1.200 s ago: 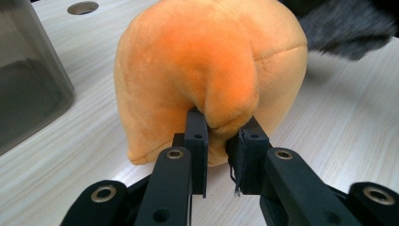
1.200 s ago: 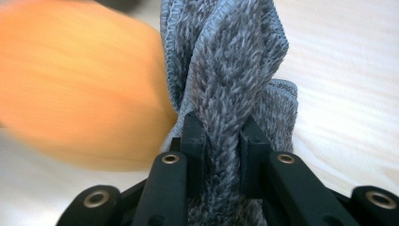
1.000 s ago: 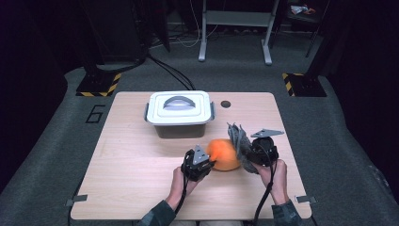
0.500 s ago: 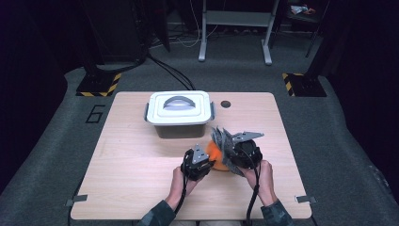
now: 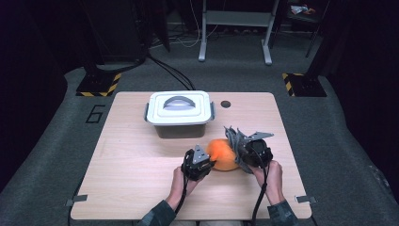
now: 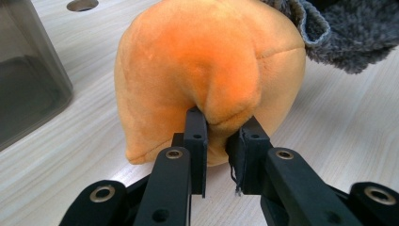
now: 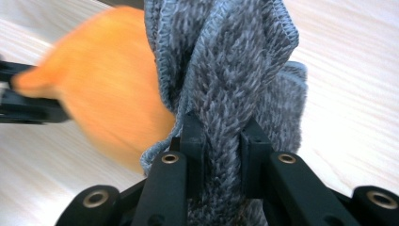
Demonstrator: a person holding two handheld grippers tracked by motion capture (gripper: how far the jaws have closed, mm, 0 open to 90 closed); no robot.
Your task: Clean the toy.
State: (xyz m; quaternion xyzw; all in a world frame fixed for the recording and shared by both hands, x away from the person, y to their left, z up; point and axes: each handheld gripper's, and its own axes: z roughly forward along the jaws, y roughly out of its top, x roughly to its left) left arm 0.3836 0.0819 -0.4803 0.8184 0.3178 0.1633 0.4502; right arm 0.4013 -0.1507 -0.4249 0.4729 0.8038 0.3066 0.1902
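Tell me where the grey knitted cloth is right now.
In the high view the grey knitted cloth hangs clamped in the right gripper, against the right side of the orange plush toy, in front of the lidded container.

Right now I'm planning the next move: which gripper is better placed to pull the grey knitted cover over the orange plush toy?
Right. The right gripper is clamped on the grey knitted cover beside the orange plush toy; the left gripper pinches the toy, anchoring it.

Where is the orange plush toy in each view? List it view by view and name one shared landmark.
High view: orange plush toy near the table's front, between both grippers.
Left gripper view: centre and top, a fold pinched in the left gripper.
Right gripper view: blurred at left, behind the grey knitted cloth.
Shared landmark: that grey knitted cloth.
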